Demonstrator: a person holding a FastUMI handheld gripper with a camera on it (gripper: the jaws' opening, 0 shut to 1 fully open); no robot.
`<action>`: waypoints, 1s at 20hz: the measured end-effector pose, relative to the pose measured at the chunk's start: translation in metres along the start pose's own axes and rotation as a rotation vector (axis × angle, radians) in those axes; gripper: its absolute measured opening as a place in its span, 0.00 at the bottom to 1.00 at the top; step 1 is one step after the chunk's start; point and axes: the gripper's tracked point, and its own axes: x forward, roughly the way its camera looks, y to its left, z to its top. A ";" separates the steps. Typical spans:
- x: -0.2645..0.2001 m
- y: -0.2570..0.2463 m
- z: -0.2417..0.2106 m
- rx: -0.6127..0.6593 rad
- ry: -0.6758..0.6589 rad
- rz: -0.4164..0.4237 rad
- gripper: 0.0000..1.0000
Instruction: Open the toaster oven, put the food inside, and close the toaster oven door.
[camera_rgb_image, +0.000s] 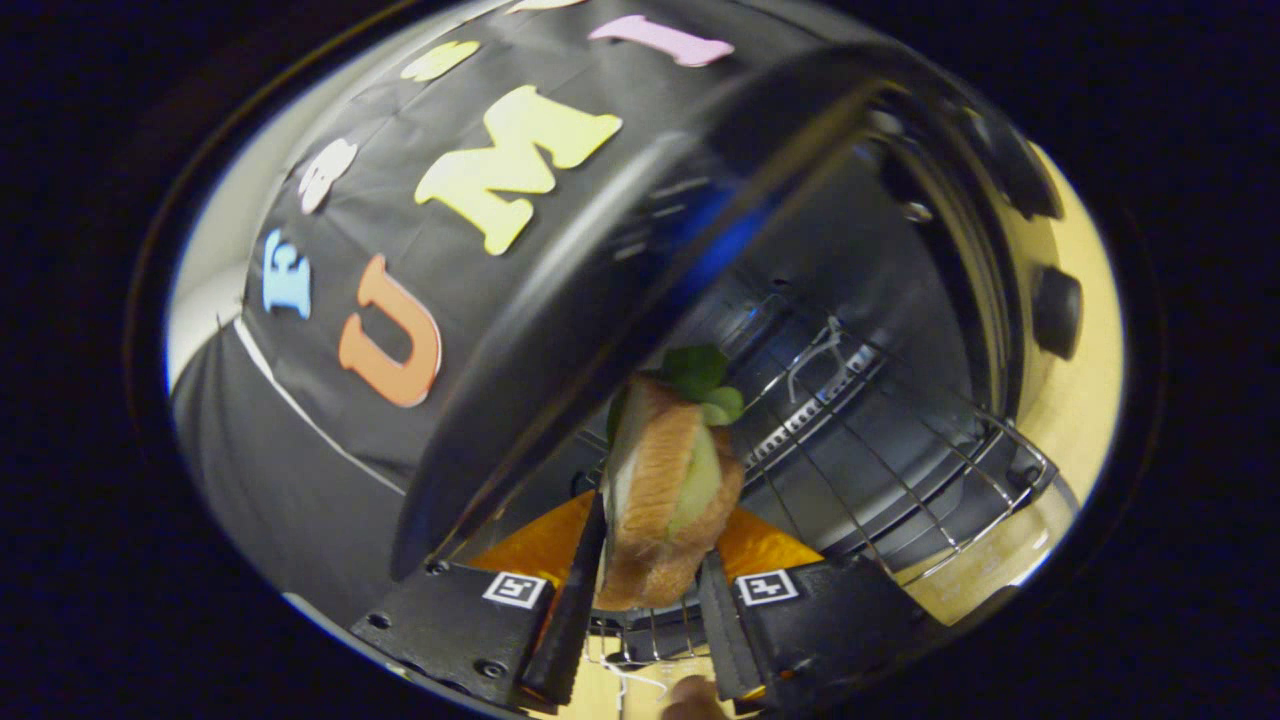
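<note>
A sandwich (662, 490) of toasted bread with green lettuce and pale filling sits upright between my two fingers, and my gripper (650, 590) is shut on it. The view is tilted. Just beyond the sandwich the toaster oven (870, 300) stands open, its dark cavity and wire rack (880, 450) in plain sight. The sandwich hangs over the front part of the rack, at the oven's mouth. The oven's black body (590, 330) runs along one side of the opening, and its knobs (1058, 312) sit on the other side.
A light wooden tabletop (1085, 400) lies under and beside the oven. The booth's black cloth wall (330, 420) rises behind the oven. A fingertip (692, 700) of the person shows at the base of the gripper.
</note>
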 end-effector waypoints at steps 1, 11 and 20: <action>-0.002 -0.002 0.001 -0.093 -0.010 -0.036 0.60; -0.009 -0.026 0.001 -0.525 0.028 -0.216 1.00; -0.029 -0.033 -0.015 -0.665 0.156 -0.291 1.00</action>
